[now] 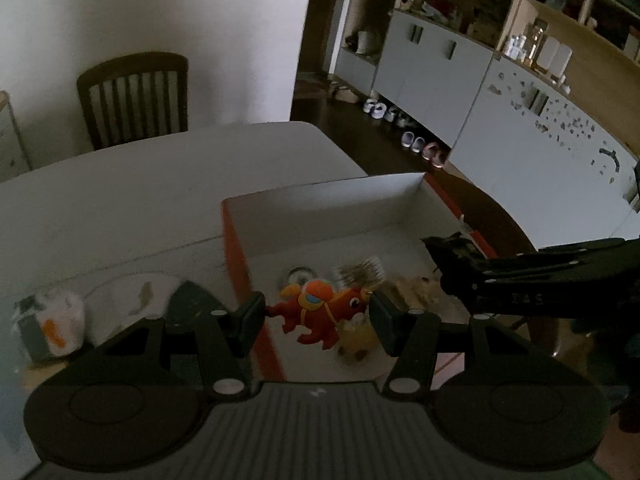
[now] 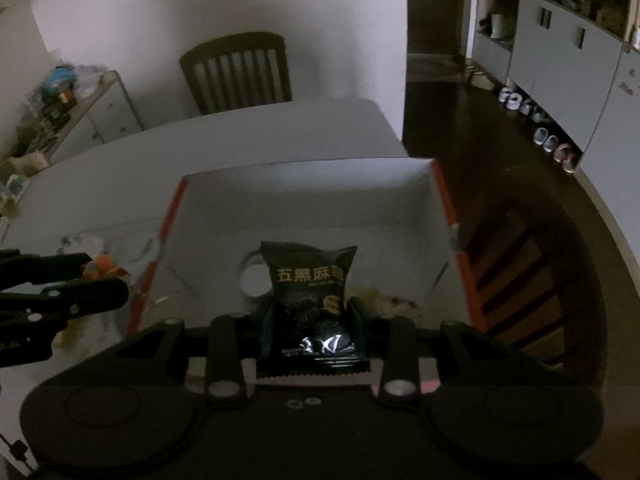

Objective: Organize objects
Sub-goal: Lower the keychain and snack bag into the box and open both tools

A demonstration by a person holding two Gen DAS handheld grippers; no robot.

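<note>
Fingers of the left gripper clamp a red rubber horse toy; right gripper fingers clamp a black foil snack packet (both above the open orange-sided cardboard box).

A dim room: a slatted wooden chair against the white wall upper left, grey cabinets and dark floor upper right.

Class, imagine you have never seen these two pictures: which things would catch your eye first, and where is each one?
The bright red toy horse stands out first, pinched between the left tongs above the white box. Next comes the black snack packet with gold lettering, clamped upright in the right tongs over the same orange-edged box.
</note>
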